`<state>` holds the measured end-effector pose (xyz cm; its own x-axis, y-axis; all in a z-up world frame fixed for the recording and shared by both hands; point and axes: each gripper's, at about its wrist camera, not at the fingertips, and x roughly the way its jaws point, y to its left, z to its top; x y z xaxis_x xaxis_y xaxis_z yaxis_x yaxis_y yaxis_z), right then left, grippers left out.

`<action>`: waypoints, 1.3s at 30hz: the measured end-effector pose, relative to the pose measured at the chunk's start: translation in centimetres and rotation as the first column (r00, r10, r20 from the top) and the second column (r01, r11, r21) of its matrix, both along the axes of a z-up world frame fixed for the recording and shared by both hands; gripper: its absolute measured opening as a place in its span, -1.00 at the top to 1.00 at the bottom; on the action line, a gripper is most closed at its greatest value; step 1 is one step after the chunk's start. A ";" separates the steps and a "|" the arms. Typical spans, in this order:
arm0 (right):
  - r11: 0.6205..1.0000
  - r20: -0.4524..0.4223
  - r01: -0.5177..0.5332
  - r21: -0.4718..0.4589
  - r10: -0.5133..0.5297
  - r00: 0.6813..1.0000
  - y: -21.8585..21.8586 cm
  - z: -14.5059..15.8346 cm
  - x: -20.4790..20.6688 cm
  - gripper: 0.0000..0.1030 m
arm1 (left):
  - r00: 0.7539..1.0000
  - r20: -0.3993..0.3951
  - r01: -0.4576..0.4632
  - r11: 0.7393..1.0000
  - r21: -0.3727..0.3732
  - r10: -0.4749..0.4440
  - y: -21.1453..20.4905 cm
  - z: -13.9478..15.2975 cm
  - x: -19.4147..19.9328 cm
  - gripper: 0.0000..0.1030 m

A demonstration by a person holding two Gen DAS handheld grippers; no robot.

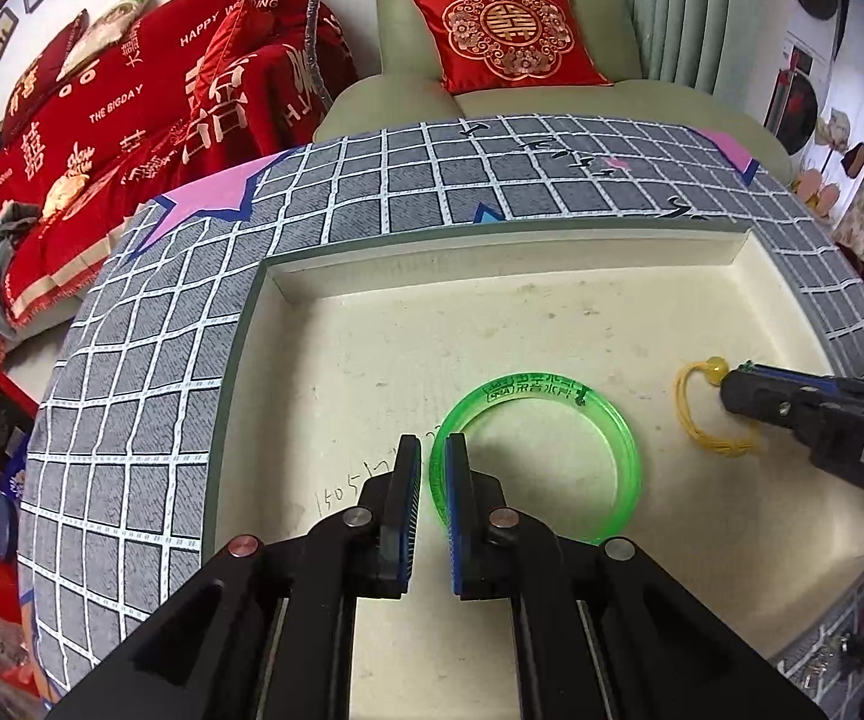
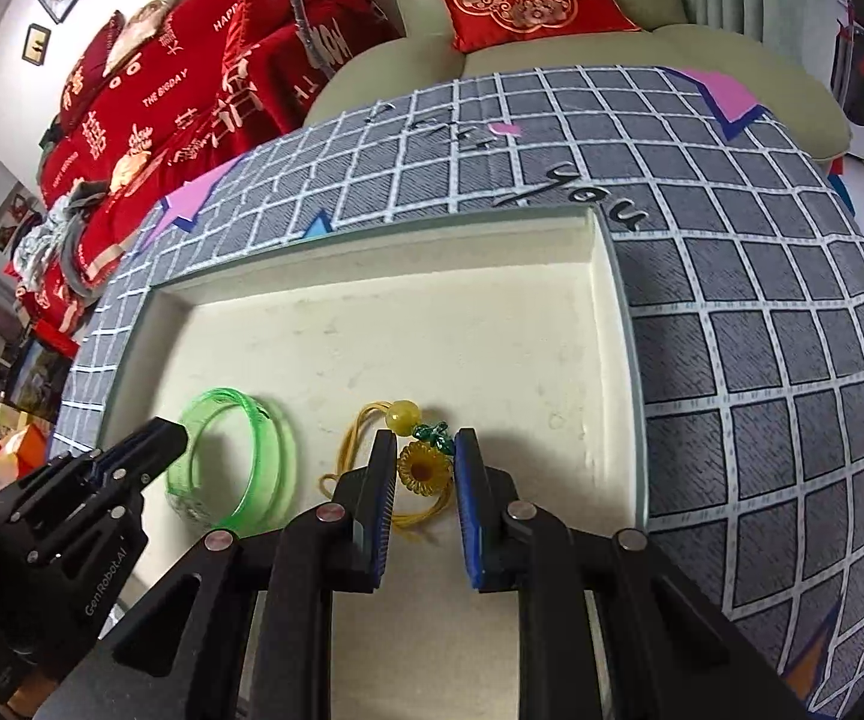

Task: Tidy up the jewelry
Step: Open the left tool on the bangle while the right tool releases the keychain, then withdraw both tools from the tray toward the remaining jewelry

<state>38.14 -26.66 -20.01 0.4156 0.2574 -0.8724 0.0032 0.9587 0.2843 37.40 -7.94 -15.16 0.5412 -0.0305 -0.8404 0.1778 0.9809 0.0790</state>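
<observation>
On the far left, a heap of red bedding (image 1: 150,102) printed with white lettering lies piled beside the table. The table itself is covered with a grey cloth (image 1: 132,360) marked in a white grid, and a shallow cream tray (image 1: 372,324) sits sunk into its middle.

Inside the tray, toward its left half, lies a translucent green bangle (image 1: 552,414), flat on the tray floor with a printed label on its far rim. The left gripper (image 1: 432,468) points steeply down at it. Its jaws are pressed nearly together with the near left edge of the bangle's band between them; the pads appear to pinch that band.

Just to the right of the bangle, apart from it, lies a yellow cord bracelet (image 2: 366,450). It carries a round yellow bead (image 2: 403,414), a small green leaf charm (image 2: 432,433) and a sunflower charm (image 2: 423,469). The right gripper (image 2: 426,468) also points steeply down, its jaws set narrowly on either side of the sunflower charm. The pads stand close against the charm, though whether they actually press on it cannot be told. The cord trails out to the left and toward the camera on the tray floor.

Behind the table stands a pale green armchair (image 1: 552,102) with a red embroidered cushion (image 1: 510,30) on its seat.
</observation>
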 end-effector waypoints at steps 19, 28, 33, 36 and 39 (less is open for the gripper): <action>0.989 0.136 0.056 0.138 -0.075 0.988 -1.9 6.1 -3.7 -0.59 | 0.991 0.115 -0.048 0.992 -0.115 0.062 2.7 5.0 -3.4 -1.00; 0.981 0.238 0.068 0.181 -0.111 0.965 -3.1 9.7 -9.7 -0.89 | 0.979 0.200 -0.015 0.993 -0.121 0.040 5.2 8.4 -10.7 -1.00; 0.982 0.286 0.051 0.184 -0.103 0.953 -3.2 11.0 -12.9 -1.00 | 0.983 0.180 -0.007 0.987 -0.158 0.036 6.6 8.4 -14.5 -1.00; 0.976 0.295 0.051 0.212 -0.113 0.949 -3.4 11.2 -14.6 -1.00 | 0.987 0.158 0.001 0.984 -0.177 0.027 7.2 8.1 -16.6 -1.00; 0.967 0.280 0.029 0.254 -0.102 0.955 -3.7 11.1 -16.2 -1.00 | 0.987 0.158 0.000 0.988 -0.153 0.025 7.4 7.6 -18.5 -1.00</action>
<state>21.92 -30.40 -8.95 0.6627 0.4105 -0.6264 -0.0533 0.8601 0.5073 18.87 -0.51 -7.57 0.6688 -0.1437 -0.7294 0.1626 0.9857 -0.0450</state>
